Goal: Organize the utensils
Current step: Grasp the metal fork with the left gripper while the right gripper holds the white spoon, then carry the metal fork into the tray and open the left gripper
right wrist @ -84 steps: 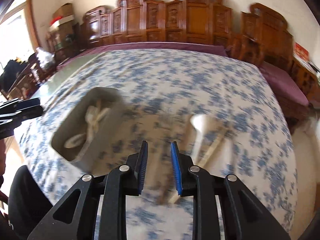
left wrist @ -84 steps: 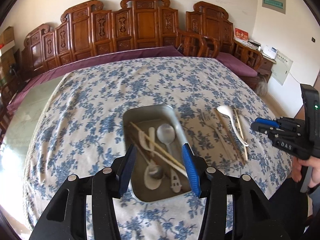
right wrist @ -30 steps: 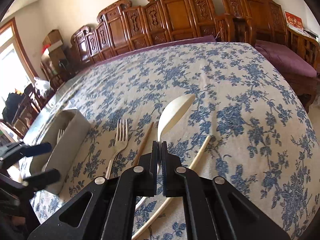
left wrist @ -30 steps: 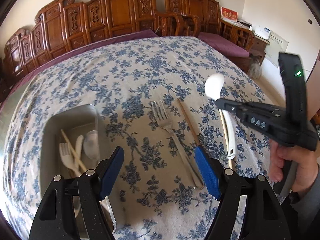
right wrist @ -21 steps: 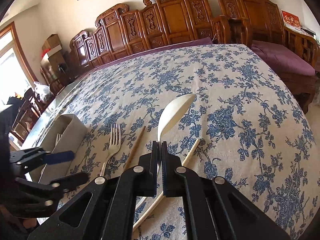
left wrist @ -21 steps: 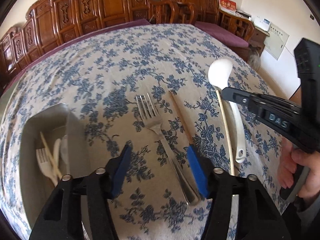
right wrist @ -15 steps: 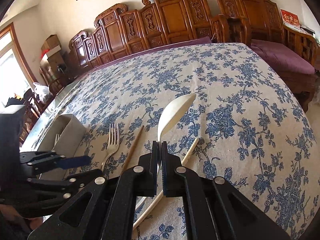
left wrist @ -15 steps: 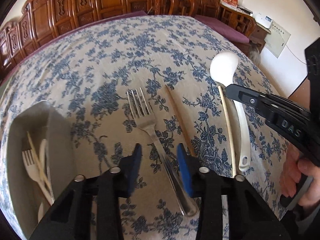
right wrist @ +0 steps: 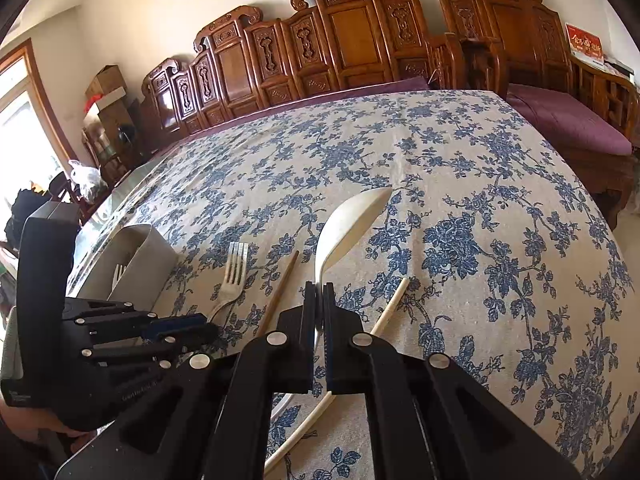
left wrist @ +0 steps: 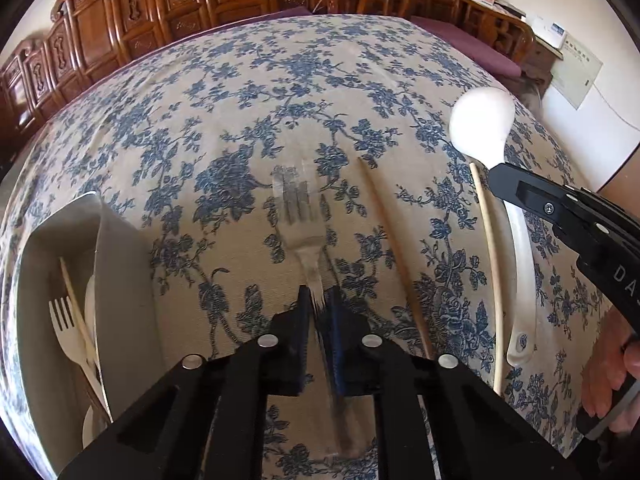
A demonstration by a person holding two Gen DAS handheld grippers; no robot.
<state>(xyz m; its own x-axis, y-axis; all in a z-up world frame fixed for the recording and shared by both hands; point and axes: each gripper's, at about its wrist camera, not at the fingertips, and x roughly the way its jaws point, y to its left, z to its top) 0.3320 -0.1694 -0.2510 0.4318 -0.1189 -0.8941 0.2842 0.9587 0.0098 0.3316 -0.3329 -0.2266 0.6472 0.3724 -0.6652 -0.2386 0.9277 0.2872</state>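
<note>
Left wrist view: my left gripper [left wrist: 320, 304] has just been closing and its jaws now pinch the handle of the metal fork [left wrist: 298, 216], whose tines point away from me across the cloth. Just right of the fork lies a brown wooden chopstick [left wrist: 390, 240], then a pale chopstick [left wrist: 490, 248], and beside that the white ladle [left wrist: 486, 120]. My right gripper [right wrist: 320, 300] is clamped on the ladle's neck, the bowl reaching out ahead of the jaws and the handle running back under them. At my left stands a metal tray [left wrist: 120, 280] holding a white plastic fork [left wrist: 66, 328], a chopstick and spoons; it is near the metal fork but apart from it. Everything rests on a table [left wrist: 280, 80] under a cream cloth with blue flowers. Carved wooden chairs [right wrist: 348, 36] line the far wall, a purple cushioned bench [right wrist: 568, 120] sits at the right, and a window [right wrist: 16, 128] brightens the left.
</note>
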